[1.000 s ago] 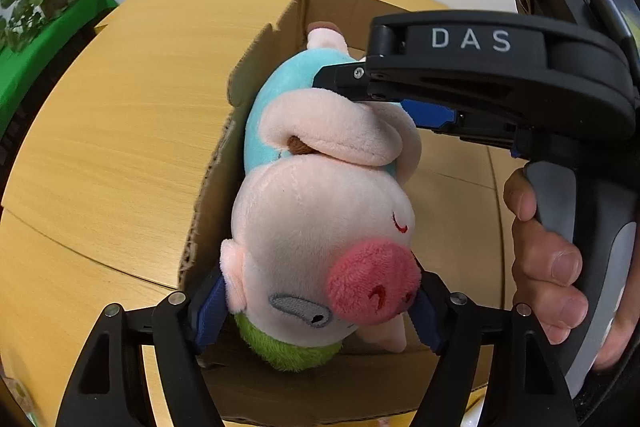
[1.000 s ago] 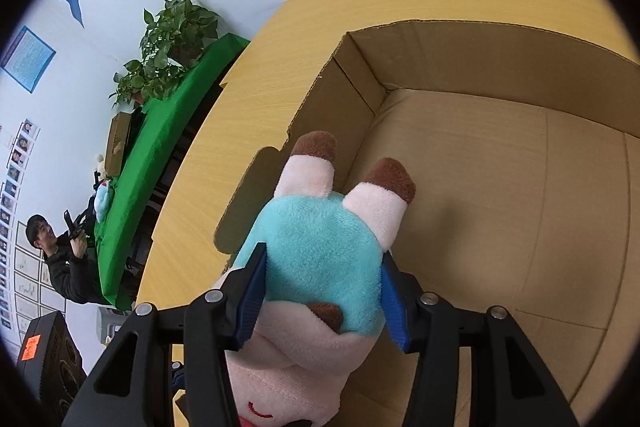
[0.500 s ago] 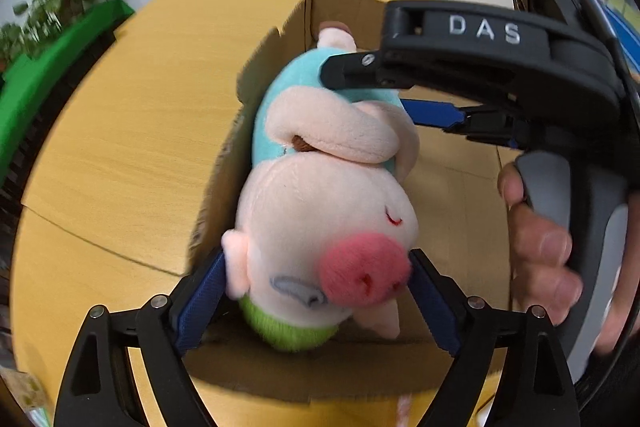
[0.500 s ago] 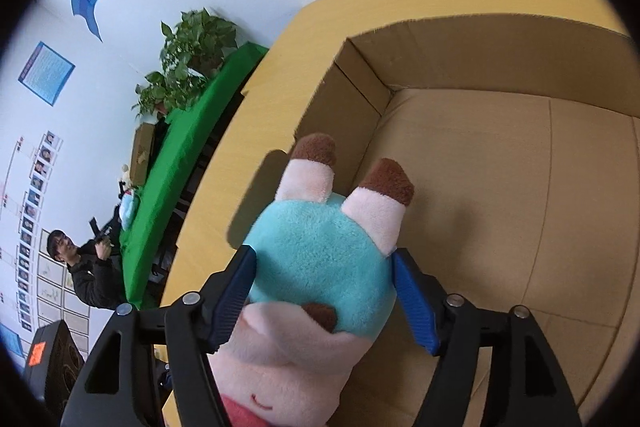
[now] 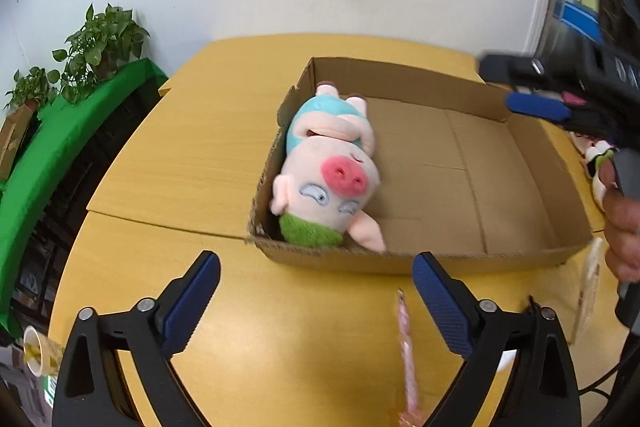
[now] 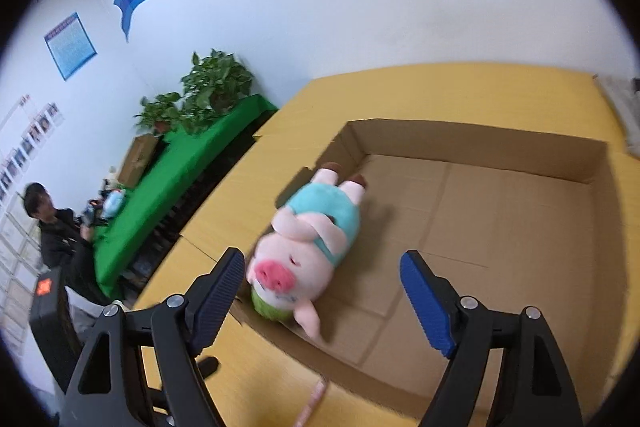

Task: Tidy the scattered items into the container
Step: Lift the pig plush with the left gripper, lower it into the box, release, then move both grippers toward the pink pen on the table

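A plush pig [image 5: 328, 167] in a teal shirt lies on its back in the left end of an open cardboard box [image 5: 480, 259] on the yellow table. It also shows in the right wrist view [image 6: 308, 251], inside the box [image 6: 520, 155]. My left gripper [image 5: 316, 303] is open and empty, held above the table in front of the box. My right gripper [image 6: 322, 299] is open and empty, above the box's near edge; it shows at the right of the left wrist view [image 5: 536, 107].
A thin pink wrapped item [image 5: 408, 351] lies on the table in front of the box. A small white toy [image 5: 596, 155] sits to the right of the box. A green-covered bench with plants [image 5: 80, 131] stands to the left. A person [image 6: 56, 227] sits far left.
Both grippers opened and let go of the pig, which now lies in the box. Both grippers pulled back and up, away from it.
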